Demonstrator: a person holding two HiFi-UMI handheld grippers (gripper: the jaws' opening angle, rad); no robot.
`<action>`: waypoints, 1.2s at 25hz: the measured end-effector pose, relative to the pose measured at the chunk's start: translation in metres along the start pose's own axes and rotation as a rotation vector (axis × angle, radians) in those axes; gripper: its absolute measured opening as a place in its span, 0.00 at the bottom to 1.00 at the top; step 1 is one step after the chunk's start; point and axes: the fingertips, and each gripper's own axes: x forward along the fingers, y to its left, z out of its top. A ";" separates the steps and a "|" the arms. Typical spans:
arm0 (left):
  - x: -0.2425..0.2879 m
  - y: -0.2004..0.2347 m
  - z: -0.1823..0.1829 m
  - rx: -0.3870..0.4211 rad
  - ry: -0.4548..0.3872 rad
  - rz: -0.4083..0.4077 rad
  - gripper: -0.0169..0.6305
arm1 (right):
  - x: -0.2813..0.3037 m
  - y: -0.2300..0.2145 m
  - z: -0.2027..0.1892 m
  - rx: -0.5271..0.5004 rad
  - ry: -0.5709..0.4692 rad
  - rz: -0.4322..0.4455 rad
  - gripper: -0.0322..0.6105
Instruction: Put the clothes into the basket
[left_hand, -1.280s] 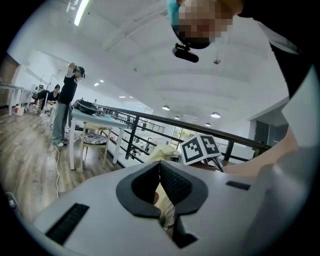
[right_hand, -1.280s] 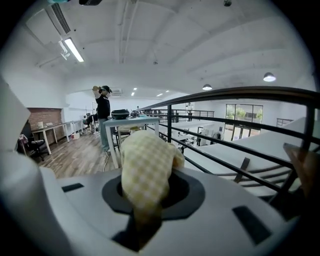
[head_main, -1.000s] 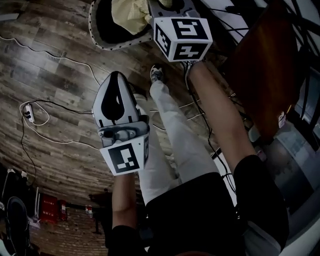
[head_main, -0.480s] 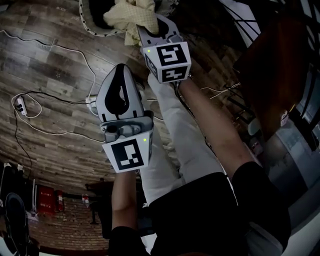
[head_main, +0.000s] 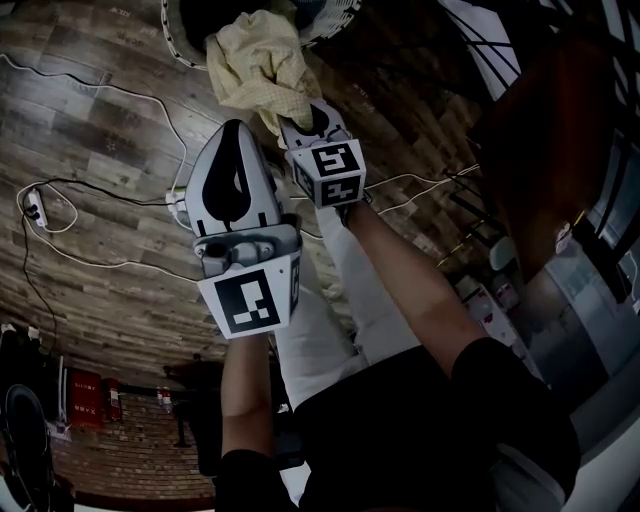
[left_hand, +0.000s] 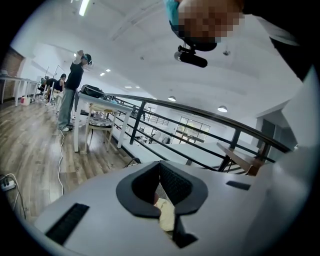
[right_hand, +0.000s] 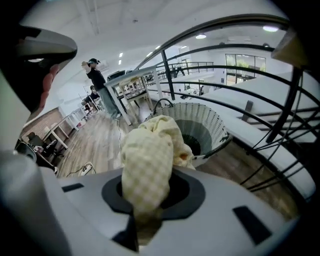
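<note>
A pale yellow checked cloth (head_main: 258, 70) hangs bunched from my right gripper (head_main: 300, 125), which is shut on it; in the right gripper view the cloth (right_hand: 150, 165) fills the jaw gap. It hangs at the near rim of the white perforated basket (head_main: 178, 45), which stands on the floor just beyond it (right_hand: 197, 122). My left gripper (head_main: 235, 130) hovers beside the right one, left of the cloth. Its jaws look drawn together. A small pale yellow scrap (left_hand: 165, 215) shows at their base; whether it is pinched is unclear.
Cables and a power strip (head_main: 35, 208) lie on the wooden floor to the left. A dark wooden surface (head_main: 540, 150) and black railing (right_hand: 280, 115) stand to the right. The person's white-trousered legs (head_main: 345, 300) are below the grippers. People (left_hand: 70, 95) stand by distant tables.
My right gripper has sunk and swung left with the cloth, and more of the cloth now shows, hanging by the basket rim. The left gripper has dropped slightly.
</note>
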 end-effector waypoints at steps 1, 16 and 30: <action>0.001 0.001 0.000 0.000 0.002 0.000 0.05 | 0.005 0.000 -0.007 0.003 0.022 0.008 0.18; -0.008 0.009 -0.016 -0.004 0.030 0.016 0.05 | 0.080 -0.020 -0.057 -0.133 0.361 0.042 0.28; -0.015 0.017 -0.018 0.017 0.031 0.039 0.05 | 0.066 -0.014 -0.078 -0.128 0.427 0.095 0.58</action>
